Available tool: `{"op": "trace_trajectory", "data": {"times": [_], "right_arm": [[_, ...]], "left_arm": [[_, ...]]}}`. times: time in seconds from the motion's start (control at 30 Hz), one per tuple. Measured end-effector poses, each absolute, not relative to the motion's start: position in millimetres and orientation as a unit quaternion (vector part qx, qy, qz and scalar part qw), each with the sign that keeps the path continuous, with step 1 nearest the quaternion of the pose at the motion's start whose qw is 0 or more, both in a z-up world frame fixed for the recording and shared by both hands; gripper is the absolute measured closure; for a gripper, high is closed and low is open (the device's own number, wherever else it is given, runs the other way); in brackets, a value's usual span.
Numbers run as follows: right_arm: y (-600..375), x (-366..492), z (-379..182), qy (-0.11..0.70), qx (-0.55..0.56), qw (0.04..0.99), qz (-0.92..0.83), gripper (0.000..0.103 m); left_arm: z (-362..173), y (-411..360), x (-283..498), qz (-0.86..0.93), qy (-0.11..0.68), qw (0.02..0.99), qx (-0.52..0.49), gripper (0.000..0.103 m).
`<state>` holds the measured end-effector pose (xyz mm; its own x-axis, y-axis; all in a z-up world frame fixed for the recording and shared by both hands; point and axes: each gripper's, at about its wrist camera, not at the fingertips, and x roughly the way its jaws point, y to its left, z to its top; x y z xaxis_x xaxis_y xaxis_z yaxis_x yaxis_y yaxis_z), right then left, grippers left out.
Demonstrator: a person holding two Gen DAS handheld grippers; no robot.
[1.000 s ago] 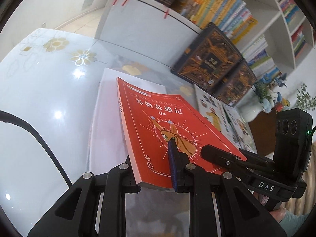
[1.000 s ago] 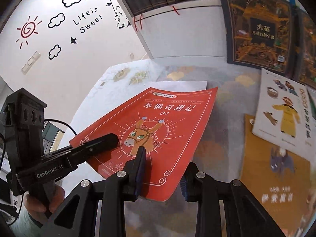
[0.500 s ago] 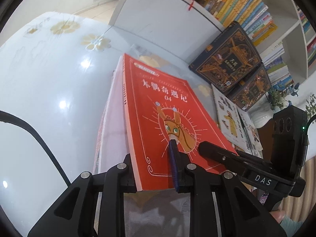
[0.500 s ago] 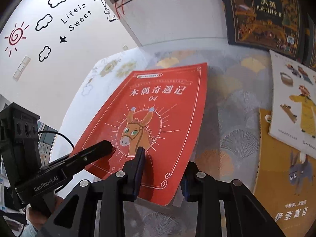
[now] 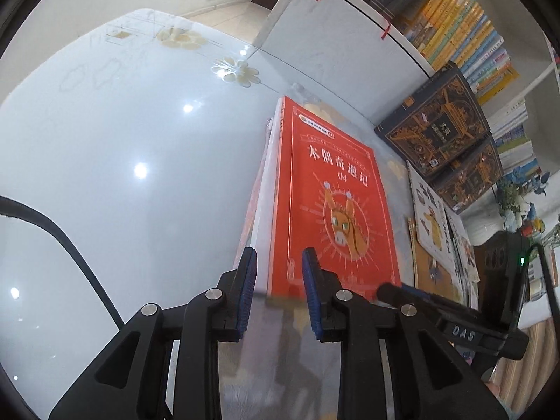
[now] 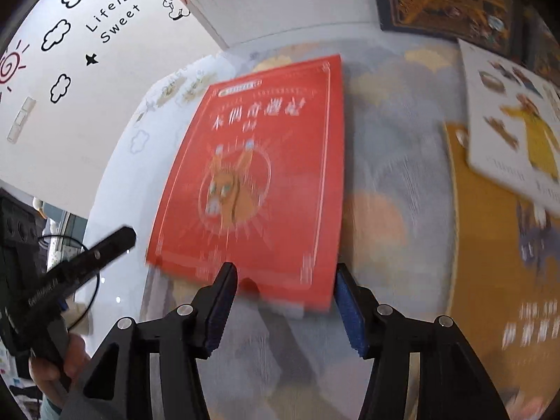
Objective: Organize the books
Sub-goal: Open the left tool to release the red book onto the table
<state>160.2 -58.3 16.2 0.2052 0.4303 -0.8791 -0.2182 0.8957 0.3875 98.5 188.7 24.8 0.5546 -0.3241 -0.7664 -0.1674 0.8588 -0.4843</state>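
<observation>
- Centrally, one red book (image 5: pixel 329 196) with a donkey on its cover lies flat on top of a white book (image 5: pixel 260 206), on a glossy white table (image 5: pixel 122 175)
- Two grippers: the left gripper (image 5: pixel 278 280) has its jaws opening around the red book's near edge, pads clear of it
- The right gripper (image 6: pixel 285 301) is opening too, the book's corner between its blue pads, released
- Two dark ornate books (image 5: pixel 437 129) lean against the bookshelf (image 5: pixel 465 28)
- Two picture books, one white (image 6: pixel 514 122) over one yellow (image 6: pixel 490 245), lie to the right
</observation>
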Motion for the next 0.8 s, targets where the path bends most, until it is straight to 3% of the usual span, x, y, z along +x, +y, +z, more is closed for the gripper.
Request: {"op": "trace_trajectory", "data": {"times": [0.47, 0.8], "right_arm": [[-138.3, 3.2, 16.3, 0.632, 0.162, 0.738, 0.170, 0.048], [-254.7, -38.4, 53.9, 0.584, 0.192, 0.781, 0.109, 0.048]], "left_arm": [[64.3, 87.0, 33.2, -0.144, 0.494, 0.830, -0.214, 0.073], [86.5, -25.1, 2.9, -0.200, 0.508, 0.821, -0.166, 0.073]]}}
